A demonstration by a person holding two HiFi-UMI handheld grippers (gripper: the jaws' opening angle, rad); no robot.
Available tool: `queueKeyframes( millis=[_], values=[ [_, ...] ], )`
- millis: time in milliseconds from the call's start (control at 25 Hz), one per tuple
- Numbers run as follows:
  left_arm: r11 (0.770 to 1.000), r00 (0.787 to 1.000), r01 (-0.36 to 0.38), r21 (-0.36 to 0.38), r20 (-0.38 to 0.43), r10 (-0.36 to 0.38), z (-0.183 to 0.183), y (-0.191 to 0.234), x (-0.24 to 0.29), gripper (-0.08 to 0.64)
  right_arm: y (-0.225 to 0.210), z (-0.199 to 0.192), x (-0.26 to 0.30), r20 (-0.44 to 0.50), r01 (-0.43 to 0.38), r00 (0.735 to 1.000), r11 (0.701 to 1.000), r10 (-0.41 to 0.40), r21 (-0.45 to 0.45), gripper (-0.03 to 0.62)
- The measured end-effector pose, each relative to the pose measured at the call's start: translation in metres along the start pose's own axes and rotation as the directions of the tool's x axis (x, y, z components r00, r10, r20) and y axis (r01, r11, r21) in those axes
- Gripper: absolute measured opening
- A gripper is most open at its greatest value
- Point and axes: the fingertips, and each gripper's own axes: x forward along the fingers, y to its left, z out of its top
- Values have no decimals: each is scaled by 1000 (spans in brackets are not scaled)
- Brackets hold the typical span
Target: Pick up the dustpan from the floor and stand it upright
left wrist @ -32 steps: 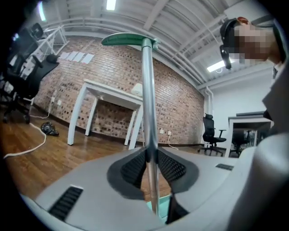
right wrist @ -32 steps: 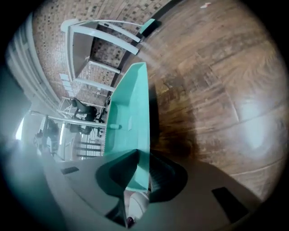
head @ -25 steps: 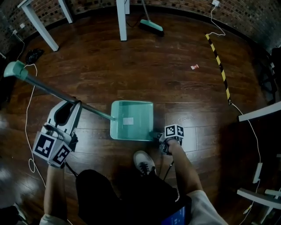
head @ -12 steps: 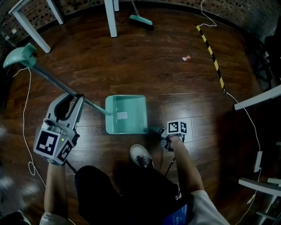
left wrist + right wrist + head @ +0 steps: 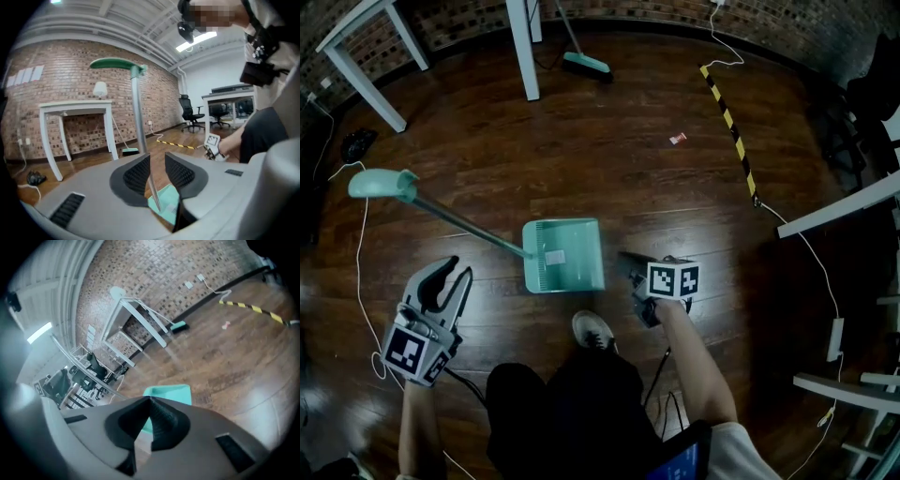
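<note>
Teal dustpan [image 5: 564, 255] sits handle-up on the floor [image 5: 609, 169]. Left gripper [image 5: 455, 275], at its 8 o'clock, is narrowly parted and empty. Right gripper [image 5: 626, 262], at its 3 o'clock, is closed and empty.

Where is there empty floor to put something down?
The widest bare patch of wooden floor lies between the white table leg, the teal plastic dustpan and the yellow-and-black striped strip; only a small red scrap sits there. It is crowded around the white shoe and along the white cable at the left.
</note>
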Motion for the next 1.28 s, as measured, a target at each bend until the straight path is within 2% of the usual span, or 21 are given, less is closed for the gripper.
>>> queueKeyframes(
  millis=[80,120,200,280,360,480,560,640,760,840,960,1080,1200,1280],
  values=[
    [995,996,75,61,-53,-71,23,-11,-14,92,56,47,-39,89,18,996,995,-9,-93,-20],
    [994,994,93,64,-68,-89,37,-12,-22,75,83,70,-59,125,35,992,989,-17,-146,-20],
    [993,991,110,36,-79,-107,67,-13,-39,25,135,107,-96,162,64,987,967,-24,-248,-20],
    [992,989,127,3,-74,-126,102,-17,-54,-4,182,131,-131,137,57,991,936,-10,-347,-18],
    [990,987,143,-11,-74,-143,138,-21,-67,-5,227,151,-166,113,42,994,894,9,-446,-18],
    [989,987,149,-12,-59,-150,200,-17,-88,-5,296,193,-222,171,93,985,789,16,-607,-17],
    [991,992,126,-36,-21,-127,249,-9,-104,-5,338,216,-252,187,114,982,747,15,-655,-14],
    [996,997,82,-43,-1,-82,297,-4,-120,-5,374,231,-279,184,116,983,732,13,-671,-14],
    [1000,999,24,-11,24,-24,359,-4,-151,-3,436,246,-324,219,118,974,719,48,-684,-14],
    [999,997,9,-31,71,-6,401,-6,-183,-3,479,252,-355,256,137,965,722,58,-679,-14],
    [996,992,2,-90,126,10,449,-16,-232,-5,531,257,-401,320,209,947,728,15,-653,-14],
    [996,992,39,-83,121,-29,466,-40,-264,-5,573,254,-444,384,257,923,747,-3,-613,-14],
    [993,991,49,-110,127,-35,472,-53,-285,-6,600,245,-470,404,270,915,726,11,-633,-14],
    [991,991,28,-131,133,-11,476,-57,-294,-5,609,240,-480,406,264,914,725,23,-636,-14]
  ],
)
